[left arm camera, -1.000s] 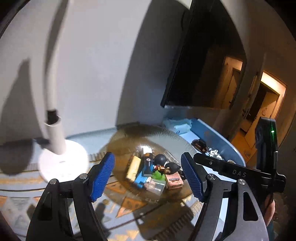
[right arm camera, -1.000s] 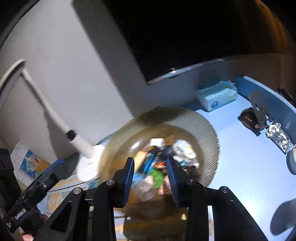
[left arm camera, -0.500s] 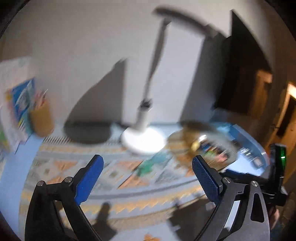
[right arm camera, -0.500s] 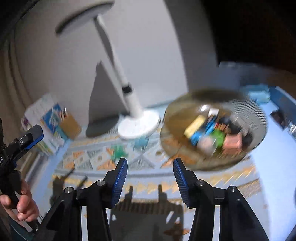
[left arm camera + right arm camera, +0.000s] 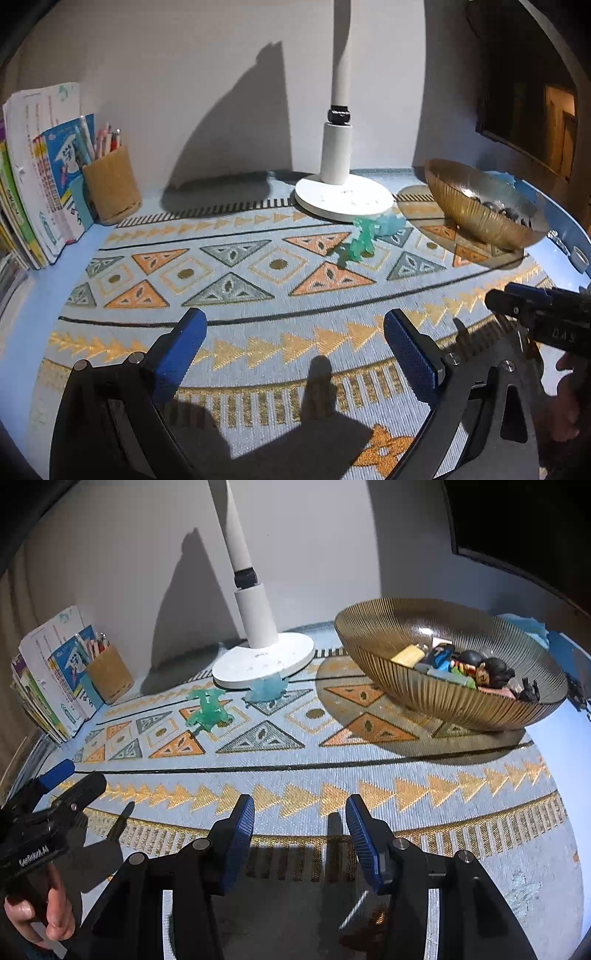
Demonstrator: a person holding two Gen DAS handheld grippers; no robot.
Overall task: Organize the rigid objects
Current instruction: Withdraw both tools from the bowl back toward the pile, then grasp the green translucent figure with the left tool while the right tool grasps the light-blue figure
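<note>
we see a light blue table (image 5: 565, 738) under a patterned mat (image 5: 295, 775). on the mat stand a white lamp base (image 5: 264, 661), a ribbed amber bowl (image 5: 443, 698) and two translucent green figures (image 5: 208, 710); a pen cup (image 5: 109, 674) and books (image 5: 33, 177) stand at the table's back left.

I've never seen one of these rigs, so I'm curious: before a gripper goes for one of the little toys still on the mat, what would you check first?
1. Left gripper open and empty: ok.
2. Right gripper open and empty: ok.
3. Green toy lies free on the mat, touching nothing else: ok.
4. Blue toy has room for fingers: not ok, it sits against the lamp base.
5. Bowl has room for more: ok, its left half is bare.
6. Whether the toys are rigid enough for a firm squeeze: cannot tell.
</note>
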